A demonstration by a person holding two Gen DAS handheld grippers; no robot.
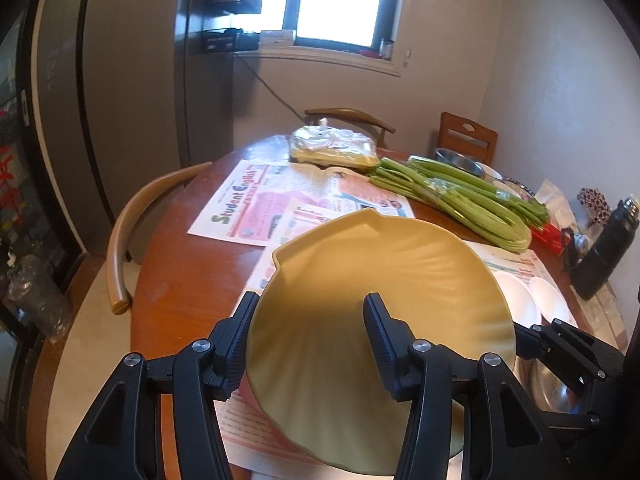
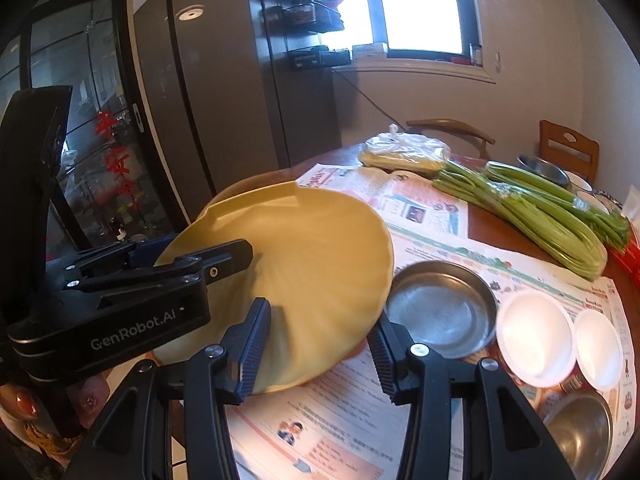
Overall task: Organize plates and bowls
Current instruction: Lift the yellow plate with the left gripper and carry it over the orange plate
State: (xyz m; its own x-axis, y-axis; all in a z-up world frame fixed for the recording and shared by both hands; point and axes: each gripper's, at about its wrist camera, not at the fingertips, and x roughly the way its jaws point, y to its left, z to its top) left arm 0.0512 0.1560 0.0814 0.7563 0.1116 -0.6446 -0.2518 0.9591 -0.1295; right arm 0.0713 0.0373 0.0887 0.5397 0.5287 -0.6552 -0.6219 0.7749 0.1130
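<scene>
A large yellow plate [image 1: 380,280] is tilted up over the newspaper-covered table; it also shows in the right wrist view [image 2: 312,264]. My left gripper [image 1: 310,340] straddles the plate's near rim, one finger under it and one finger [image 1: 380,332] on top; it shows from the side in the right wrist view [image 2: 240,258], clamped on the rim. My right gripper [image 2: 320,344] is open, its fingers either side of the plate's lower edge. A steel dish [image 2: 440,312], two white bowls [image 2: 536,332] [image 2: 600,344] and a steel bowl [image 2: 580,436] sit to the right.
Celery bunches [image 1: 460,196] and a bagged package [image 1: 332,148] lie at the table's far side. A black flask [image 1: 608,244] stands at the right. Wooden chairs [image 1: 132,224] ring the table. A grey fridge [image 1: 120,80] is on the left.
</scene>
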